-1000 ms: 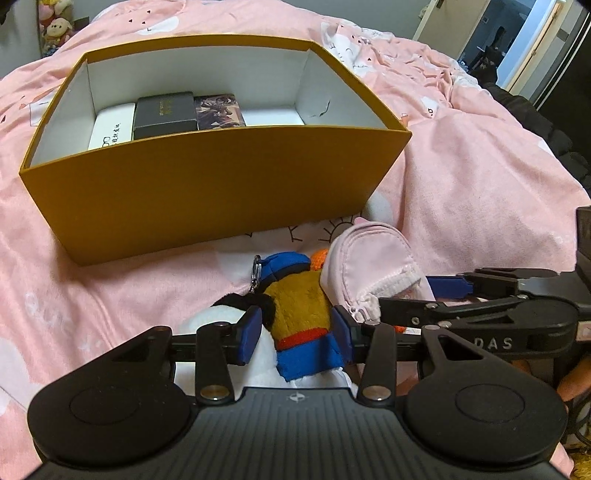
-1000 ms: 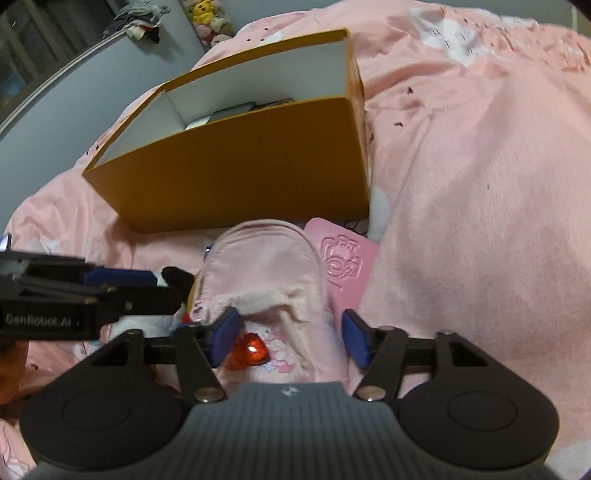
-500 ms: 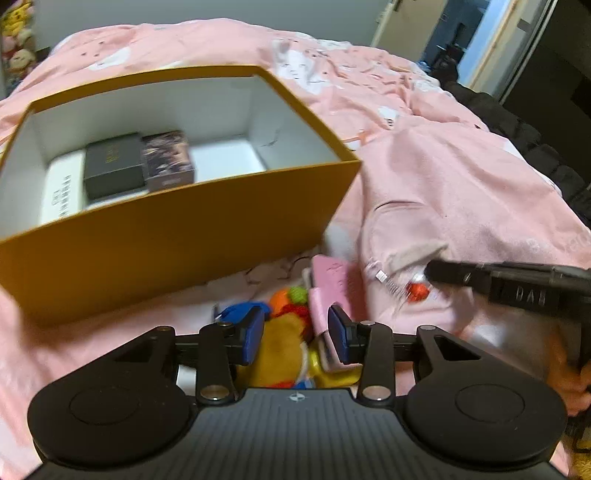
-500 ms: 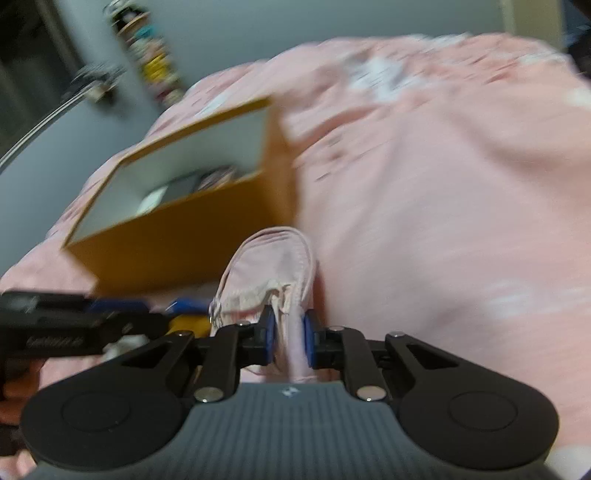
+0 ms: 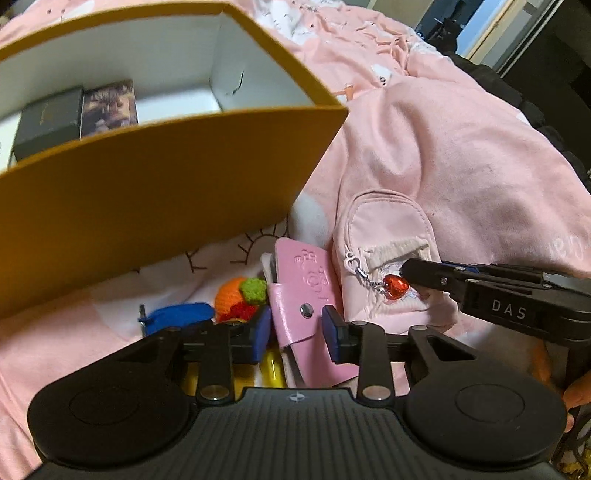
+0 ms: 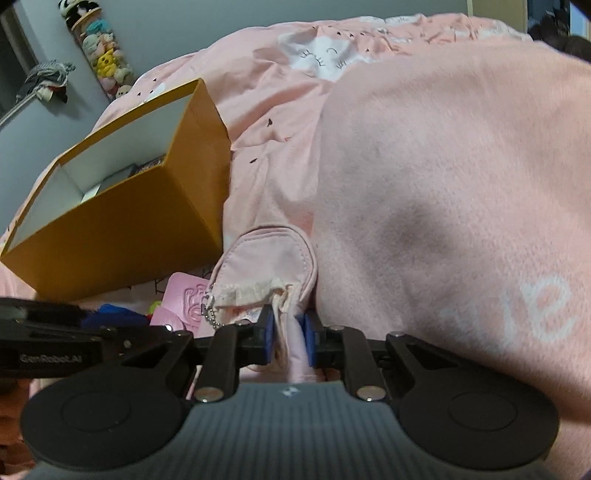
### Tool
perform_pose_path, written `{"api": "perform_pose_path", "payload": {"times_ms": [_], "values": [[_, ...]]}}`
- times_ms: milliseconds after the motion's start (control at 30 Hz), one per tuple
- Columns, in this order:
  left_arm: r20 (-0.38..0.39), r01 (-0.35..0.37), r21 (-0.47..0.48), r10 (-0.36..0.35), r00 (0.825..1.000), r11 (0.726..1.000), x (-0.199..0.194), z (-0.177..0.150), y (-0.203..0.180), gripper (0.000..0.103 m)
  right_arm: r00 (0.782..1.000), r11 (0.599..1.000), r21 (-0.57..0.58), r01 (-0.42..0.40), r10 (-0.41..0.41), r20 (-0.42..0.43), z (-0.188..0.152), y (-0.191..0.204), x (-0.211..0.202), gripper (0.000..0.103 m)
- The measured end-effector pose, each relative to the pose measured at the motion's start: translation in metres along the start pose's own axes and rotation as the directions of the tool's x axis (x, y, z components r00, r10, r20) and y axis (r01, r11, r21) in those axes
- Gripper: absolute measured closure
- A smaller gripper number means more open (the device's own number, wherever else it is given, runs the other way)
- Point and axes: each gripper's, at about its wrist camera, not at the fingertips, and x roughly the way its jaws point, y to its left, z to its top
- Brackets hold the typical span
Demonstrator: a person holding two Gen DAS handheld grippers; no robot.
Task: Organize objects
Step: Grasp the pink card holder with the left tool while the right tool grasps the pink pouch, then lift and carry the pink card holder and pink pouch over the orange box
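A mustard-yellow open box (image 5: pixel 147 192) stands on the pink bed; it also shows in the right wrist view (image 6: pixel 122 218). Inside lie a black case (image 5: pixel 48 122) and a dark printed card box (image 5: pixel 109 107). My right gripper (image 6: pixel 288 338) is shut on the pale pink pouch (image 6: pixel 273 258), which has a red heart charm (image 5: pixel 397 286). My left gripper (image 5: pixel 295 332) straddles a pink snap wallet (image 5: pixel 306 288), its jaws partly closed, just clear of the wallet's sides. A plush toy (image 5: pixel 177 317) with an orange and green knit piece (image 5: pixel 240 295) lies under it.
A thick pink blanket mound (image 6: pixel 443 203) rises right of the pouch. Stuffed toys (image 6: pixel 103 62) hang on the far wall. A dark doorway (image 5: pixel 480 26) lies at the far right.
My right gripper closed on the pink pouch and pulled it to the right, off the wallet. My left gripper moved right from the plush toy to the pink wallet and came closer to the box.
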Motion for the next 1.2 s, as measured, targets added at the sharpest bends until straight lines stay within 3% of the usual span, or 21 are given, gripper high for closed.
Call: {"api": "perform_pose_path", "payload": {"times_ms": [200, 333, 500, 633, 800, 933, 1133, 1200], "values": [[0.016, -0.016, -0.021, 0.016, 1.0, 1.0, 0.007, 0.004, 0.0, 0.063, 1.0, 1.0, 0.005, 0.0, 0.0, 0.0, -0.001, 0.002, 0.001, 0.084], [0.008, -0.074, 0.049, 0.074, 0.997, 0.996, 0.012, 0.007, -0.013, 0.062, 1.0, 1.0, 0.005, 0.0, 0.0, 0.001, -0.002, 0.002, 0.001, 0.084], [0.018, -0.137, 0.15, 0.136, 0.991, 0.979, 0.016, -0.001, -0.031, 0.052, 1.0, 1.0, -0.004, 0.009, -0.009, 0.005, -0.002, 0.003, 0.001, 0.084], [0.06, -0.16, 0.174, 0.152, 0.987, 0.972, 0.012, -0.01, -0.039, 0.062, 1.0, 1.0, -0.012, 0.017, -0.017, 0.01, -0.003, 0.005, 0.001, 0.084], [0.07, -0.11, 0.088, 0.104, 0.992, 0.99, -0.002, -0.013, -0.029, 0.067, 0.999, 0.998, -0.054, 0.039, -0.038, 0.017, -0.003, 0.013, -0.001, 0.083], [0.104, -0.023, 0.053, 0.017, 0.994, 0.998, -0.019, -0.012, -0.029, 0.086, 0.997, 0.992, -0.106, 0.068, -0.065, 0.033, -0.004, 0.022, -0.009, 0.083], [0.088, 0.036, -0.031, -0.034, 0.996, 0.999, -0.014, -0.011, -0.015, 0.086, 0.99, 0.974, -0.183, 0.133, -0.124, 0.06, -0.007, 0.034, -0.016, 0.083], [0.08, 0.049, -0.066, -0.043, 0.996, 0.997, -0.013, -0.012, -0.011, 0.081, 0.991, 0.975, -0.176, 0.133, -0.124, 0.056, -0.007, 0.032, -0.014, 0.083]]}}
